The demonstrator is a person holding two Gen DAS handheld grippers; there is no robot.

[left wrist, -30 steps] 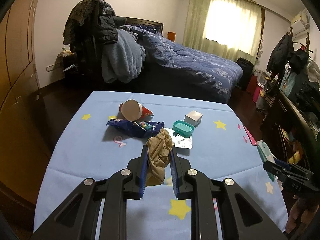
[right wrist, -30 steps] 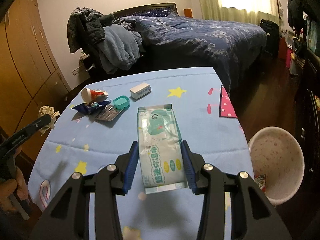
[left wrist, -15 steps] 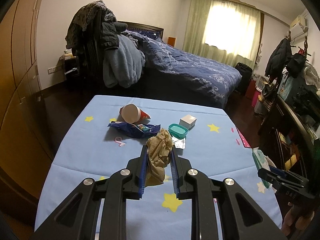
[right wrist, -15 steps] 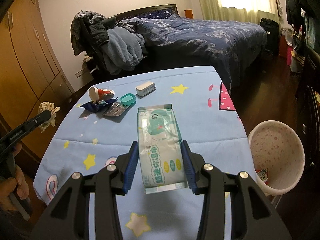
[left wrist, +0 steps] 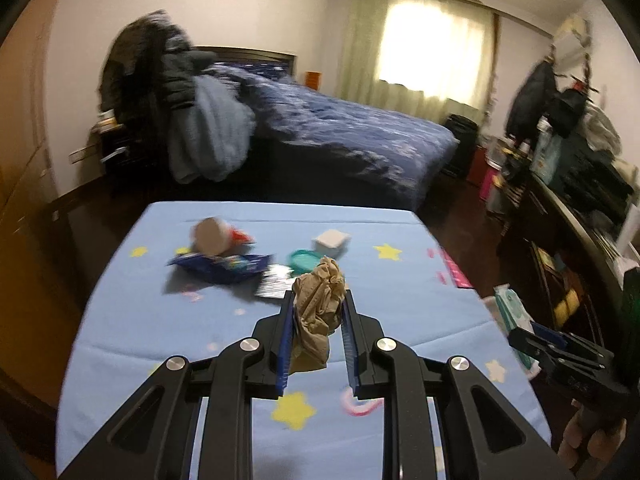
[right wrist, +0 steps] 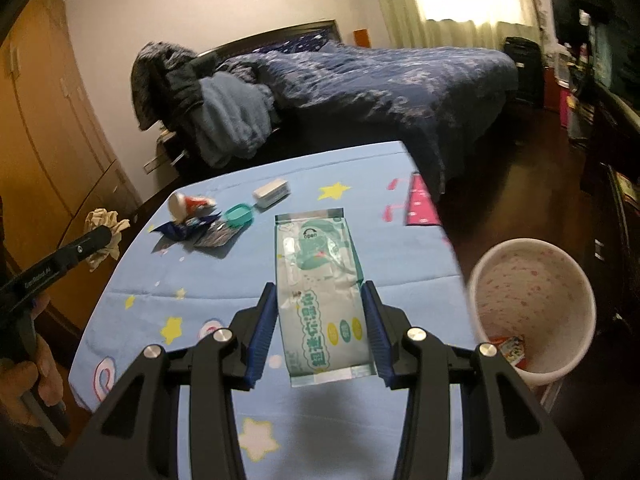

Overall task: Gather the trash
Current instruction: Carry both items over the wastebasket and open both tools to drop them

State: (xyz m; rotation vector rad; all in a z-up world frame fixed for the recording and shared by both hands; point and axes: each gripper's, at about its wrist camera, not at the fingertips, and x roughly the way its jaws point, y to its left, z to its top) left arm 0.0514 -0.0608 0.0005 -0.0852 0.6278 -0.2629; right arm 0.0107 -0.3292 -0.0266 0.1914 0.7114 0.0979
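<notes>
Bedroom backdrop in the left wrist view, blurred: dark blue bed (left wrist: 352, 136) across the upper middle, bright curtained window upper right. Blue star-print tablecloth (left wrist: 160, 312) fills the centre. Left gripper (left wrist: 316, 312) low centre, clamped on a crumpled tan paper wad (left wrist: 318, 320), soft, creased, sticking up past the fingertips. Beyond it on the cloth: tipped paper cup (left wrist: 212, 235), dark blue foil wrapper (left wrist: 220, 268), teal lid (left wrist: 304, 260), small white box (left wrist: 331, 240). Right gripper shows at the frame's lower right edge w/ its pack.

Right wrist view: same cloth, bed behind. Right gripper (right wrist: 320, 300) low centre, jaws pressed on both long edges of a flat, glossy wet-wipe pack (right wrist: 320, 276), its long axis running straight away from the camera. White speckled bin (right wrist: 532, 300) sits at right, on the floor just off the table edge, some wrappers already inside. So the bin lies to the right of the pack, near it; the right hand looks nearer than the left, whose wad shows far left. Next move prob. a swing rightward over the rim.
</notes>
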